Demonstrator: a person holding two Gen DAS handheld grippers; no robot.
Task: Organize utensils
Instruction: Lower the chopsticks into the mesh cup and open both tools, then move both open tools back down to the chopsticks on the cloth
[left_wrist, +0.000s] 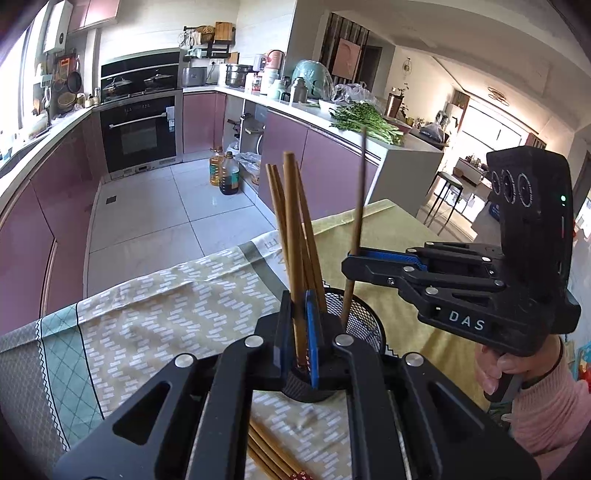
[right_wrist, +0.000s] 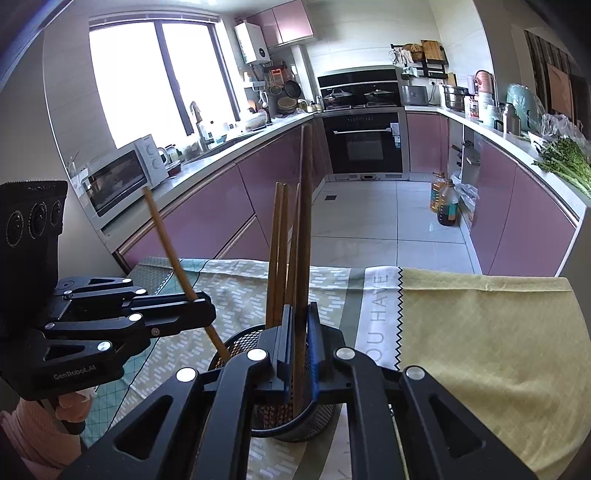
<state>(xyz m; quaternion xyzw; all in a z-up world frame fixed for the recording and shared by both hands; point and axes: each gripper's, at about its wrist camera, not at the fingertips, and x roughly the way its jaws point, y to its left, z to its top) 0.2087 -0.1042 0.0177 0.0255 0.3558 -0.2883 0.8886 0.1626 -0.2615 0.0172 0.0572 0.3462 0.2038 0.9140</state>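
A patterned tablecloth (right_wrist: 480, 332) covers the table before pink kitchen cabinets (right_wrist: 207, 221).

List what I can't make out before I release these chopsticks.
- Left wrist view: loose chopsticks; their count is cut off by the left hand-held gripper and the bottom edge.
- Right wrist view: the mesh holder floor and inside, hidden behind the right hand-held gripper.

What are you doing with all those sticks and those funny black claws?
A person is tidying wooden chopsticks into a black wire mesh cup on the patterned tablecloth. The left gripper is pinching one brown chopstick upright over the cup. The right gripper is pinching a darker chopstick and lowering it in. More chopsticks lie on the cloth, waiting.
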